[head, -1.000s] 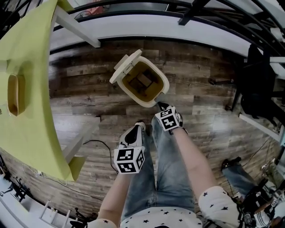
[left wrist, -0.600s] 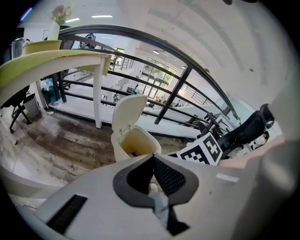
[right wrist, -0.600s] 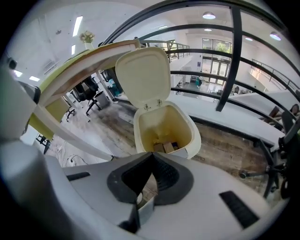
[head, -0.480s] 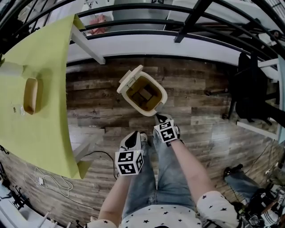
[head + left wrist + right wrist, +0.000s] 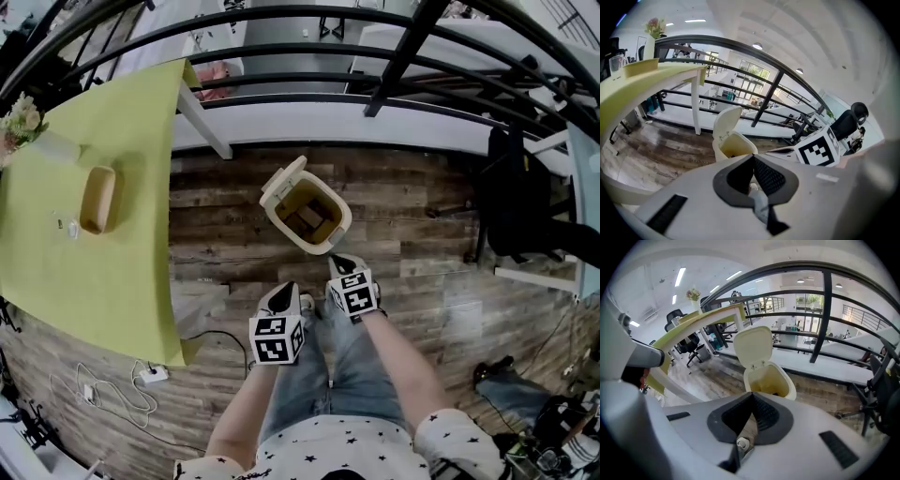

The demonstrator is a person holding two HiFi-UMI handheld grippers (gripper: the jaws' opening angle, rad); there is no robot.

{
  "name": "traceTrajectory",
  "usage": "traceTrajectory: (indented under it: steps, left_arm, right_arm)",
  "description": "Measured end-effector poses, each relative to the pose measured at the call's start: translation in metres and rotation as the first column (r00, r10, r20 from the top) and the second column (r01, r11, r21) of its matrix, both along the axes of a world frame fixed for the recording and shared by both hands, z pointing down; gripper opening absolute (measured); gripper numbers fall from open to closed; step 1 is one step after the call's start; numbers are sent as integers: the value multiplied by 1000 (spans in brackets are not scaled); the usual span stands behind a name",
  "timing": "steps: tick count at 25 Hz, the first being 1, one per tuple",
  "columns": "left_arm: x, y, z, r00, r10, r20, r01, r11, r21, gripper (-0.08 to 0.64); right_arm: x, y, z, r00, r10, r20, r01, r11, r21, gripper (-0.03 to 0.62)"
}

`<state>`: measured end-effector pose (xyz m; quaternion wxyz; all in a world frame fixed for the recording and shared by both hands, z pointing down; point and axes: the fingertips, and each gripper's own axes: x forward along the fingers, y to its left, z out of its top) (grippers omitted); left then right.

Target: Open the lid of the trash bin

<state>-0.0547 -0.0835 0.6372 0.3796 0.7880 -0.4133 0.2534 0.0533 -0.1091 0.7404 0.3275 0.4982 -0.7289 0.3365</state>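
Gaping trash bin [image 5: 343, 221], lid [image 5: 282, 183] up, contents indistinct

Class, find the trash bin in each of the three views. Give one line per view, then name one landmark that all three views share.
Head view: trash bin just above centre.
Left gripper view: trash bin slightly left of centre.
Right gripper view: trash bin just right of centre.
Shared landmark: the black railing behind the bin.

Bright even light, heavy fisheye edge distortion
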Motion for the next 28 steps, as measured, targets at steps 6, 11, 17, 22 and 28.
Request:
traceTrajectory:
  steps: [6,11,17,22,28]
  left_arm:
    - [-2,8,-25,999,34,8,-35,999,32,11]
    - [4,14,-43,997,76,12,-76,995,61,11]
    - [6,18,-65,997,73,-7,-73,994,80,11]
    - [8,26,-82,997,69,-26,-67,994,88,11]
    - [6,34,-100,996,82,-35,-79,992,99,11]
  right_arm:
    - [-7,21,-42,998,45,33,-46,999,24,-6]
    - [-12,36,-75,996,67,61,-70,996,48,-6]
    - [-14,49,-115,995,74,73,-81,993,89,-6]
    - [-10,58,-146,993,81,83,-91,988,123,-6]
    - [-16,68,-177,992,64,112,-82,984,158,-6]
